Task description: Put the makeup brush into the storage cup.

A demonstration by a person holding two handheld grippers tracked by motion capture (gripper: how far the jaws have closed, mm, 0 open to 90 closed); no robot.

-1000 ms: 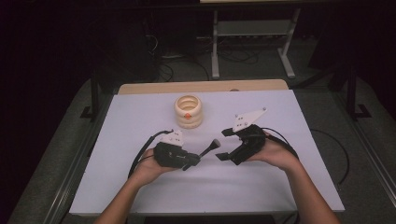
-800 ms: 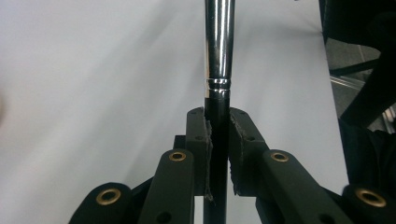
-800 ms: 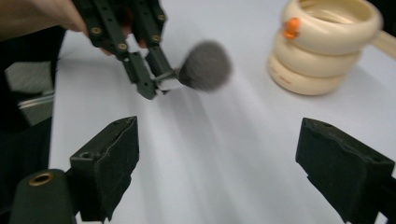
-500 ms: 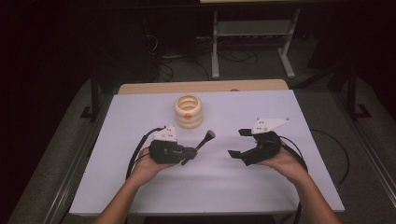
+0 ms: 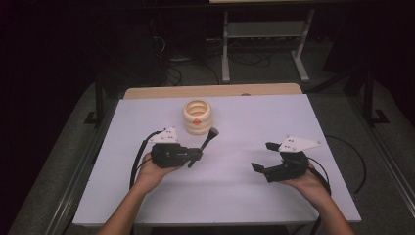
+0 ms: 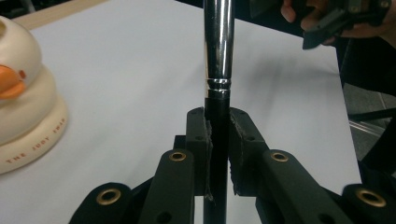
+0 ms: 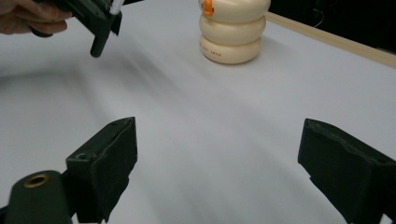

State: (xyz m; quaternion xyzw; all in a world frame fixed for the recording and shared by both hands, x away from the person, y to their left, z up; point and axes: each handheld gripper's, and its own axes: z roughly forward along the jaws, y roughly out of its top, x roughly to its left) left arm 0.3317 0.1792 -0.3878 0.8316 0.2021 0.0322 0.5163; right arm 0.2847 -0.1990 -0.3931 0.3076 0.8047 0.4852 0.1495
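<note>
Left tool (image 5: 192, 157): you have it clenched on the brush (image 6: 218, 70), gripping the black handle just below the silver ferrule.
Brush: just in front of the cream ringed holder (image 5: 196, 116), its head angled up toward it.
Right tool (image 5: 263, 157): released, nothing between its pads, well right of the holder over the desk (image 5: 254, 196).

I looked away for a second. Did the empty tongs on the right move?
Yes. The right tongs have slid rightward and nearer the table's front edge, away from the cream holder and from the left tongs gripping the brush.
</note>
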